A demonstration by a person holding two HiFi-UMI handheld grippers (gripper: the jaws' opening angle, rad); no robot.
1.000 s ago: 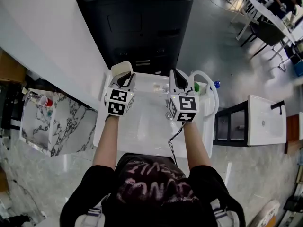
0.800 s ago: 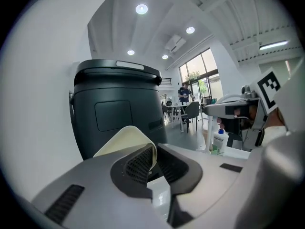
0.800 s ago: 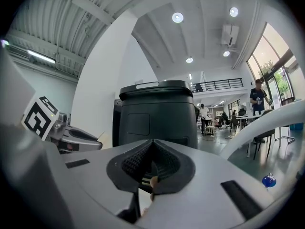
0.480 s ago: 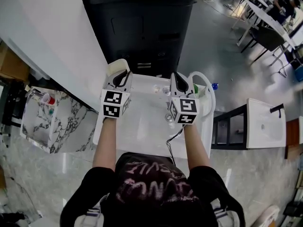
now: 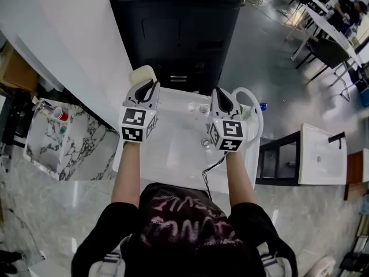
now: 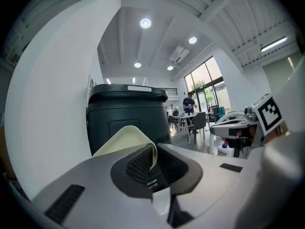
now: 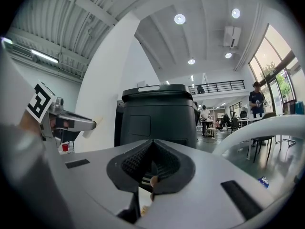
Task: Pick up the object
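Note:
A thin cream tray point(image 6: 123, 138) with rounded corners is pinched by its edge in my left gripper point(image 6: 153, 160), which is shut on it. In the head view the cream tray point(image 5: 142, 74) sticks out beyond the left gripper point(image 5: 150, 88), held up over the back left corner of the white sink table point(image 5: 173, 154), close to the black bin. My right gripper point(image 5: 222, 101) hovers over the table's back right, pointing level. Its pads point(image 7: 143, 159) meet at the tip with nothing between them.
A big black bin point(image 5: 179, 27) stands right behind the table, and a white wall point(image 5: 75, 39) runs along the left. A drain point(image 5: 206, 143) and small items point(image 5: 193, 107) lie in the basin. A white hose point(image 5: 258, 114) curves at the right, beside a black rack point(image 5: 277, 154).
My left gripper has risen with the cream tray and moved a little toward the bin and the wall. The right gripper has stayed where it was.

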